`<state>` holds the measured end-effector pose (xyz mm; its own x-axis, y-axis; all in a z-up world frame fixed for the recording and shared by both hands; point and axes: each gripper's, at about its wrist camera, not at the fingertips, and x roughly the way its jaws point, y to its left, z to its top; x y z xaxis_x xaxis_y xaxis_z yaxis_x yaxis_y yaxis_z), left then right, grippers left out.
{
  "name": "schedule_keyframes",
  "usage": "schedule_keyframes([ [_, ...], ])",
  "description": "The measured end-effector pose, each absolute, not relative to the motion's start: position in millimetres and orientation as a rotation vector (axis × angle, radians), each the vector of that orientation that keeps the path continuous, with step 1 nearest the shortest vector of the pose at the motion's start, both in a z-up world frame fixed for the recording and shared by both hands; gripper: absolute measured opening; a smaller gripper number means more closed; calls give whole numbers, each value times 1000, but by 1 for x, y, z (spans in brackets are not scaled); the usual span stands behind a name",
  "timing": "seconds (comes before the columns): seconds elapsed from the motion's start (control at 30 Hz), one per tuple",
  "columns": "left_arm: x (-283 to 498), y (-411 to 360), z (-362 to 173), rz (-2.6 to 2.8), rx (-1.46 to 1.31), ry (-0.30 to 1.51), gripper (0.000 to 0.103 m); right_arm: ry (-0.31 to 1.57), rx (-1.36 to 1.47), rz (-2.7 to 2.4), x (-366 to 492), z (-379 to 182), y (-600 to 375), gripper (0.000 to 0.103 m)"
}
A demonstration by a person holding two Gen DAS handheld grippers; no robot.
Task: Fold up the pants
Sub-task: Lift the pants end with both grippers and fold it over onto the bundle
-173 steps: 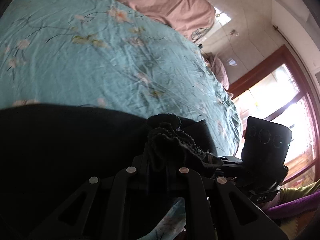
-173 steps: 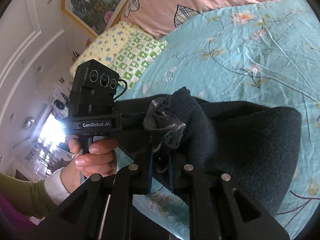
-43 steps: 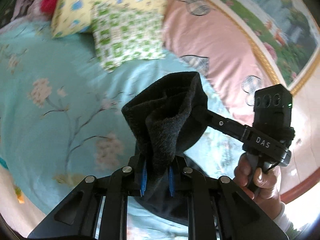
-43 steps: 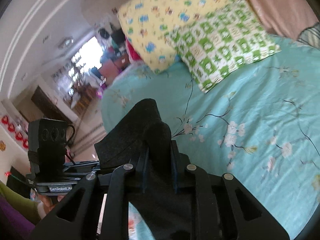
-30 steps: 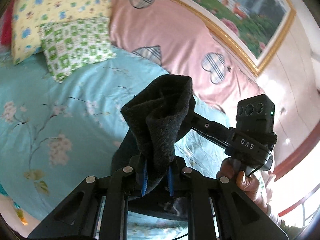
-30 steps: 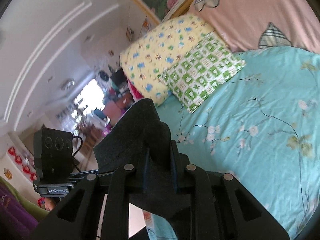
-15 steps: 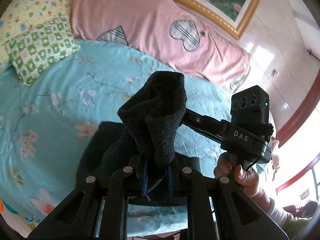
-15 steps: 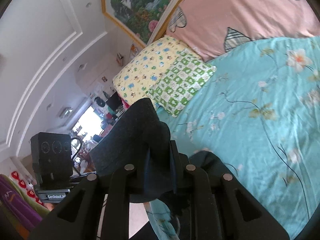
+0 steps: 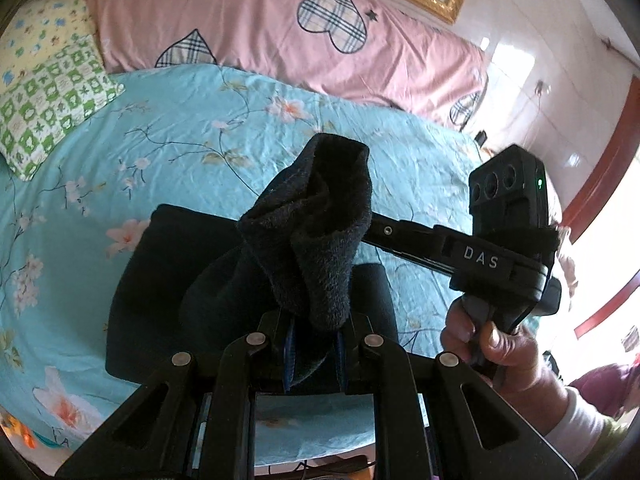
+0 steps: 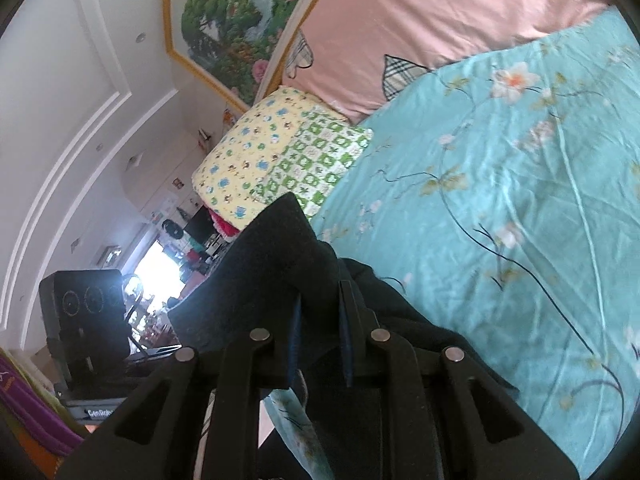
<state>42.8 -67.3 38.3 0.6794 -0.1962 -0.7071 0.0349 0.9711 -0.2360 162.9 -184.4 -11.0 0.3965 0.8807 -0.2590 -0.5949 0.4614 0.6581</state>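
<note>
Left gripper (image 9: 312, 354) fingertips buried in bunched black pants (image 9: 316, 240); pad contact not visible. Right gripper (image 10: 320, 334) likewise: cloth covers the blue pads. Right gripper tips in left wrist view hidden behind the raised bunch. Framed painting (image 10: 240, 20) cut by the frame edge in both views. Items beyond the doorway (image 10: 160, 268) overexposed, too small to identify. Lower pants edge hidden behind gripper bodies.

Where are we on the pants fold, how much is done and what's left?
Partly done: the lower part of the black pants already lies on the blue floral sheet. In hand: the left gripper and right gripper each pinch a bunched end, lifted above the bed. Left: lay that end down over the flat part, release, smooth.
</note>
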Motion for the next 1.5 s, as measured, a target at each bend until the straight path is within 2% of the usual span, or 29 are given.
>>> schedule_keyframes([
  [0.27,47,-95,13,-140,-109,837,17,675,490,892,155,-28,-203,18],
  [0.37,51,-100,1,-141,-106,855,32,694,480,805,151,-33,-214,18],
  [0.4,51,-101,-2,-161,-108,859,40,692,486,772,150,-34,-221,18],
  [0.47,51,-102,-7,-180,-109,869,44,697,499,732,147,-34,-230,18],
  [0.53,49,-104,-7,-202,-107,865,52,699,501,683,141,-33,-239,19],
  [0.6,47,-103,-3,-219,-115,854,55,700,502,644,135,-31,-244,25],
  [0.67,44,-102,1,-232,-125,845,57,693,503,608,128,-29,-247,61],
  [0.7,43,-101,3,-233,-128,841,61,677,501,596,124,-26,-247,68],
  [0.93,28,-94,18,-260,-128,804,66,668,482,553,110,-13,-238,71],
  [1.13,21,-65,32,-219,-157,774,70,674,496,489,103,-7,-229,86],
  [1.5,31,2,30,-59,-266,778,73,708,458,409,93,0,-201,91],
])
